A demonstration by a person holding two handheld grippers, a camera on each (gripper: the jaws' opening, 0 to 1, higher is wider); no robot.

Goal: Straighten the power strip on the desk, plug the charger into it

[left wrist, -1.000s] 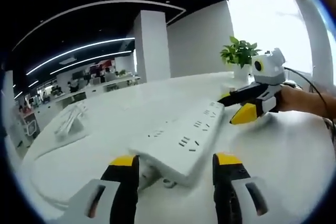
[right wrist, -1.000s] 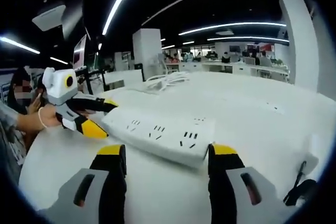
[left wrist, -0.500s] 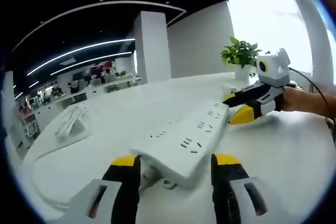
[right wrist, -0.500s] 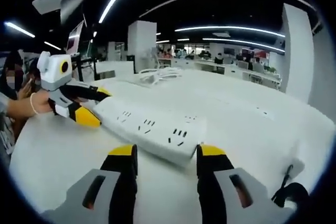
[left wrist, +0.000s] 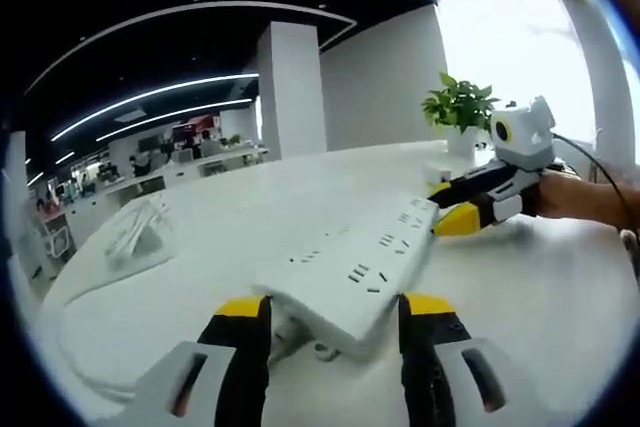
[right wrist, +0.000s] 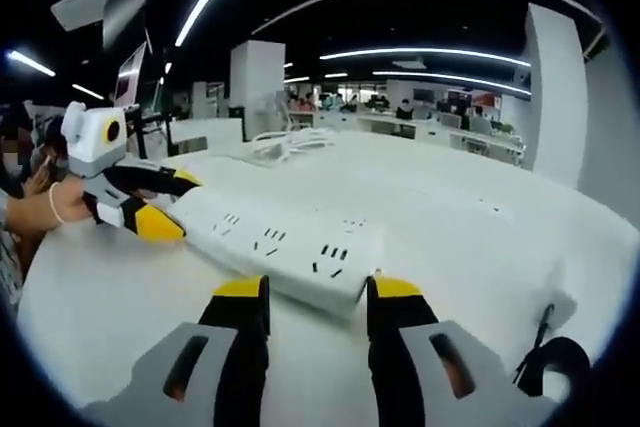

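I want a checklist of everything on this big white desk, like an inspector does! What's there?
Surface: white desk, curved edge.
Job's things: white power strip lies flat on the desk, sockets up. A black object at the desk edge in the right gripper view, maybe the charger, cannot tell.
Clutter: white bundle far off on the desk, too blurred to name.
Grippers: left gripper has its jaws either side of one end of the strip; right gripper likewise at the other end. Whether they pinch it cannot be told.
Cables: a dark cable runs behind the right gripper.
Surroundings: potted plant, white pillar, ceiling light strips, open office behind.
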